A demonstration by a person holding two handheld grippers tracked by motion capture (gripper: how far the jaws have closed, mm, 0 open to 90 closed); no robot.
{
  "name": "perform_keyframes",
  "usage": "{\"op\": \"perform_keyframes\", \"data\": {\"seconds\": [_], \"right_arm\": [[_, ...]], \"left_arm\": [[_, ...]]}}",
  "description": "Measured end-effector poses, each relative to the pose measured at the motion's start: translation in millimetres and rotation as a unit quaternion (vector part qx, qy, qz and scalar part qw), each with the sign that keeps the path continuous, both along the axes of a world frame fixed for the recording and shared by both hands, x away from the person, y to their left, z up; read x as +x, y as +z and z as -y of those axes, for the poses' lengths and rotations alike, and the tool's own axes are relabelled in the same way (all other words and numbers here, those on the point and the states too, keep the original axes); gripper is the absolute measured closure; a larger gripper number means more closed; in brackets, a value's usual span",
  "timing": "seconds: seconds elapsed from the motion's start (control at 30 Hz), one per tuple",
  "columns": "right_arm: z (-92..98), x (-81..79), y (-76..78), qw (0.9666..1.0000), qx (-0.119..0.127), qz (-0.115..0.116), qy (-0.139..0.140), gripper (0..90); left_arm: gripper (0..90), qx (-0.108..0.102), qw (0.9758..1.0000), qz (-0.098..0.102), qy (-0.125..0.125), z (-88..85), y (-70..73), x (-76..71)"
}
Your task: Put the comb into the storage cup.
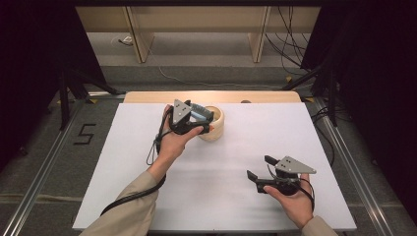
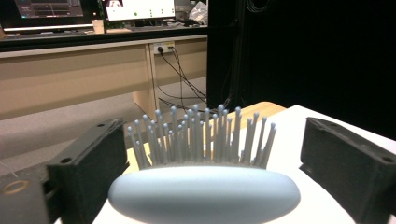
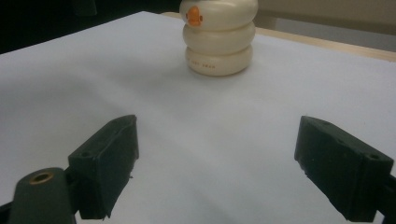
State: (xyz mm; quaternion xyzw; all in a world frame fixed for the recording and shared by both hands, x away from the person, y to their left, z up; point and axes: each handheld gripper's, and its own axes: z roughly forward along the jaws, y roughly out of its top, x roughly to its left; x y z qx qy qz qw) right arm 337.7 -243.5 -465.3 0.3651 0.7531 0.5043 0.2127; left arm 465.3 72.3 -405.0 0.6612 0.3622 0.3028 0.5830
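A white board (image 1: pixel 118 162) covers a pale wooden table (image 1: pixel 147 96), and grey floor runs around it with a black numeral 5 (image 1: pixel 85 133) marked on the left. Beyond the far edge stands a long light-wood bench (image 1: pixel 196 22) with cables (image 1: pixel 287 46) hanging at its right end; black curtains close in both sides of the room.

On the left, the left gripper (image 1: pixel 204 122) reaches over a cream, ribbed, ring-stacked holder with an orange mark (image 1: pixel 216 125) near the table's far edge. A pale blue-grey hairbrush with an oval plastic back and knob-tipped bristles (image 2: pixel 201 158) sits between the jaws in the left gripper view, bristles upward. The jaws stand wide, with a gap on both sides of the brush, so the pads are not pressing it. From above, the brush (image 1: pixel 199 112) lies at the holder's rim; whether it rests inside I cannot tell.

On the right, the right gripper (image 1: pixel 258 169) is held low over the white board, well apart from the holder. Its jaws are spread wide with nothing between them, and they point towards the cream holder (image 3: pixel 218 37).
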Motion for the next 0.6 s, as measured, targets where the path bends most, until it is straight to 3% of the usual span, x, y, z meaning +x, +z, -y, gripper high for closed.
{"op": "perform_keyframes", "data": {"seconds": [0.6], "right_arm": [[-0.1,0.0,0.1,1.0000,-0.001,0.000,-0.001,14.7]], "left_arm": [[0.0,0.007,0.9998,-0.008,-0.017,-18.7,8.4,-17.5]]}}
